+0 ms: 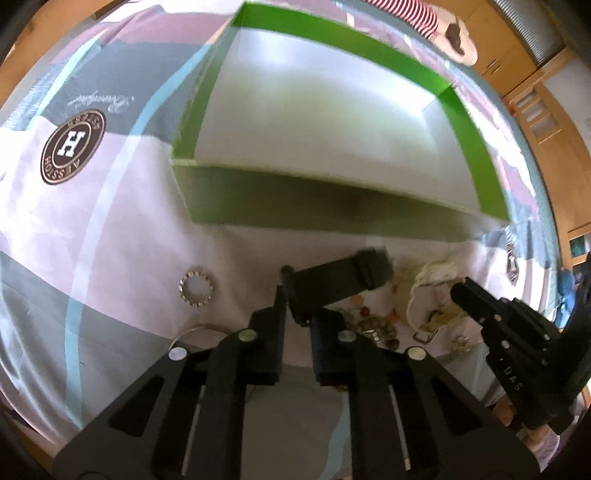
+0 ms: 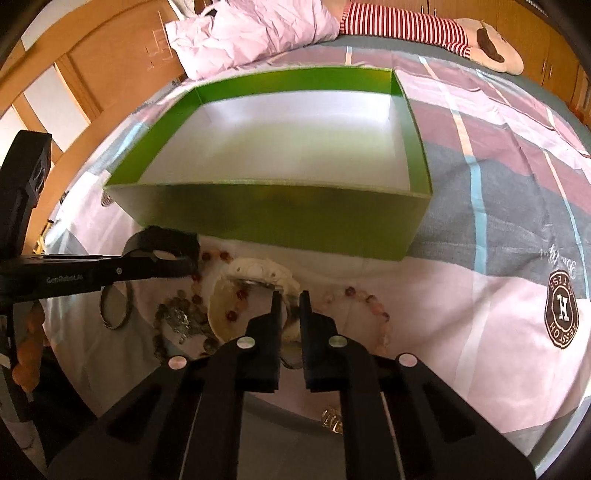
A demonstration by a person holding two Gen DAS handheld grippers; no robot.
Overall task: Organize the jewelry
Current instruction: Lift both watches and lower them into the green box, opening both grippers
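An open green box (image 1: 332, 206) with a white inside stands on the bedspread; it also shows in the right wrist view (image 2: 280, 218). My left gripper (image 1: 297, 301) is shut on a black watch strap (image 1: 340, 277), held just above the cloth in front of the box; the strap also shows in the right wrist view (image 2: 162, 247). My right gripper (image 2: 289, 295) is shut on a cream shell-like piece (image 2: 258, 280) among the jewelry; it also shows in the left wrist view (image 1: 434, 275).
Loose jewelry lies in front of the box: a silver toothed ring (image 1: 195, 286), a dark bead bracelet (image 2: 177, 317), a thin bangle (image 2: 116, 306), pink beads (image 2: 369, 299), a gold piece (image 2: 332, 417). Wooden headboard (image 2: 92, 74) and pillow (image 2: 251, 33) lie beyond.
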